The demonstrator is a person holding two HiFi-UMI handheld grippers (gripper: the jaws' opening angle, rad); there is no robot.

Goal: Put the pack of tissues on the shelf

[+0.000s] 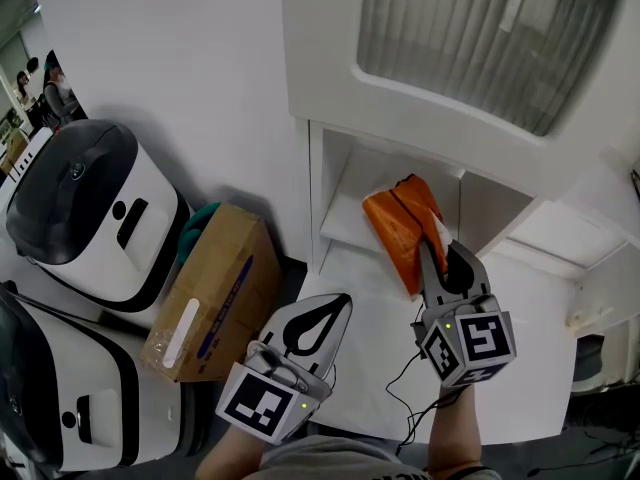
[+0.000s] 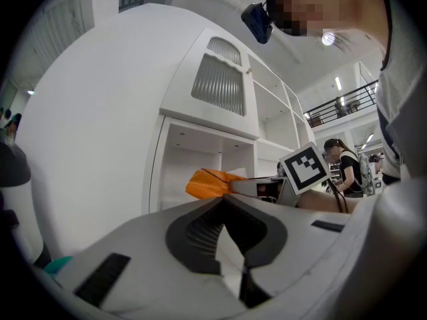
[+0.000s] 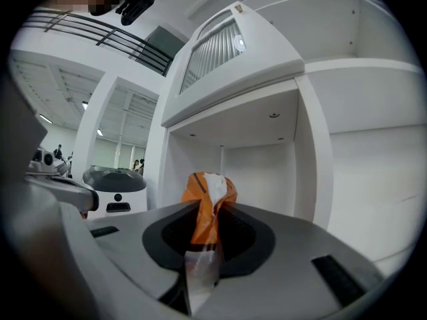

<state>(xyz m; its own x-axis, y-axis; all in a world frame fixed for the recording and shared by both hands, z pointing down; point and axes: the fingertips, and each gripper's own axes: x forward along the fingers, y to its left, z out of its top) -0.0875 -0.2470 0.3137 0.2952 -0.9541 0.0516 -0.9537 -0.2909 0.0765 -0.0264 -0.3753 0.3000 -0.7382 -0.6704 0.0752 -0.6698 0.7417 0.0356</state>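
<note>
Gripped one orange pack of tissues (image 1: 402, 226) by its near end with the right gripper (image 1: 436, 253), fingers (image 3: 253, 242) narrowed onto the wrapper. Aimed its long axis away, into the shelf (image 1: 348, 218), far end perhaps resting on it. Held the left gripper (image 1: 336, 306), second of two, lower left, fingers (image 2: 200, 235) together on nothing. Found open room inside, between side wall (image 1: 316, 188) and divider (image 1: 461, 203).

Bright, diffuse overhead light. Soft shadow on wall (image 1: 180, 48) left of white shelf unit (image 1: 316, 183); alcove inside dimmer. Gripper views: fisheye-bent, black corners, blurred foreground.
</note>
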